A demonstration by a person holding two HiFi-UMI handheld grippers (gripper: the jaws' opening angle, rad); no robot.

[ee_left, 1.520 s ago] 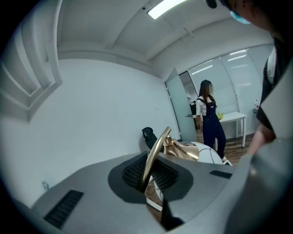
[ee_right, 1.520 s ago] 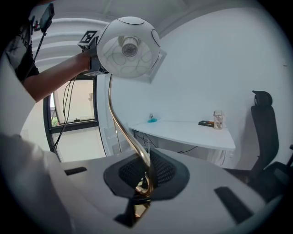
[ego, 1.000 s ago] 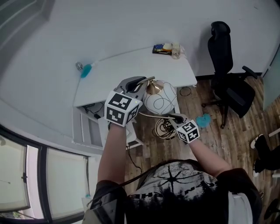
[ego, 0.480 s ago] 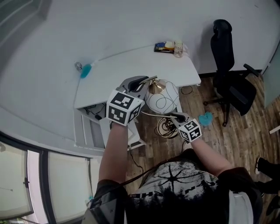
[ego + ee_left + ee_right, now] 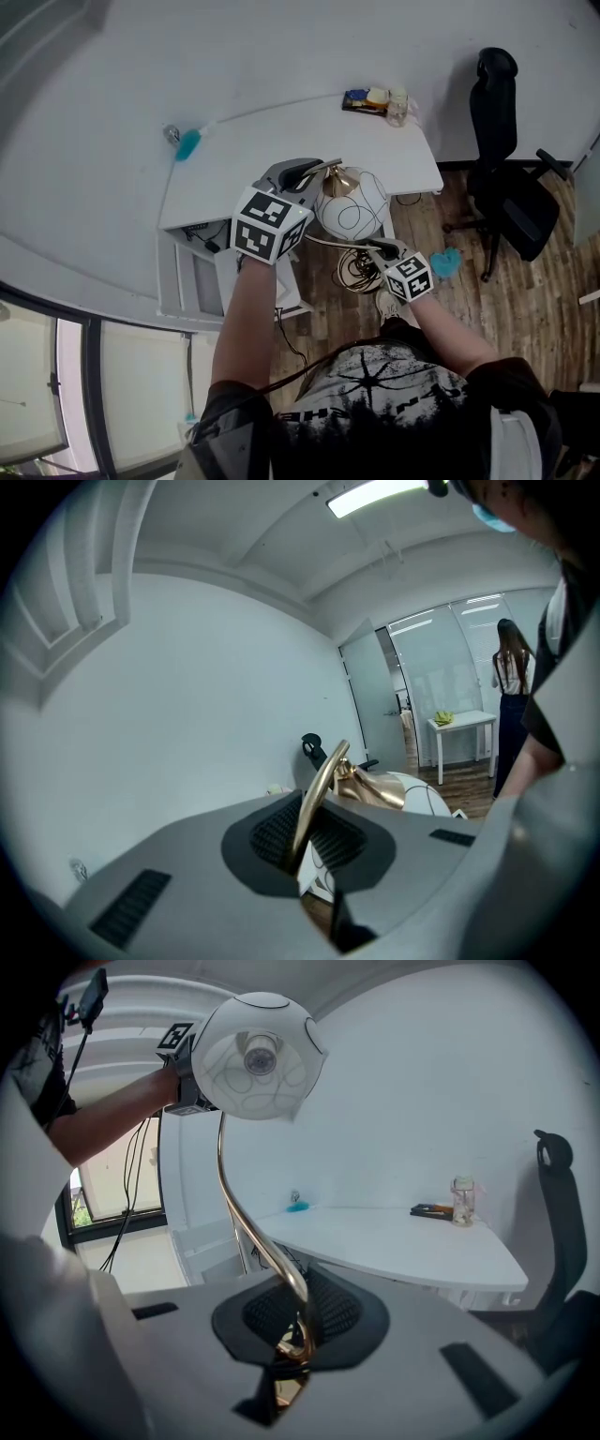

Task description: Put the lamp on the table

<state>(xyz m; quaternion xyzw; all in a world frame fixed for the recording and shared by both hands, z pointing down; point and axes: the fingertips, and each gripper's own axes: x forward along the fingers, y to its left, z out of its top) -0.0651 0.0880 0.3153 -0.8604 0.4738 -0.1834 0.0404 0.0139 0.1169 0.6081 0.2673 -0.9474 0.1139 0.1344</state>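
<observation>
Item: lamp [image 5: 352, 206], being carried, not yet on the table [image 5: 272, 155].
Left gripper [image 5: 296, 847] and right gripper [image 5: 298, 1333] jaws are clamping its brass stem at center frame; setting it down is remaining.

Office: white desk [image 5: 281, 155], swivel chair [image 5: 514, 192]

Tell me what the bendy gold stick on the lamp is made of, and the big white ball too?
The stem looks like metal with a shiny gold, brass-like finish: bright glints run along its curve. The shade is white and dull, with thin dark loops over it. It could be frosted glass or plastic; the pictures leave that open.
</observation>
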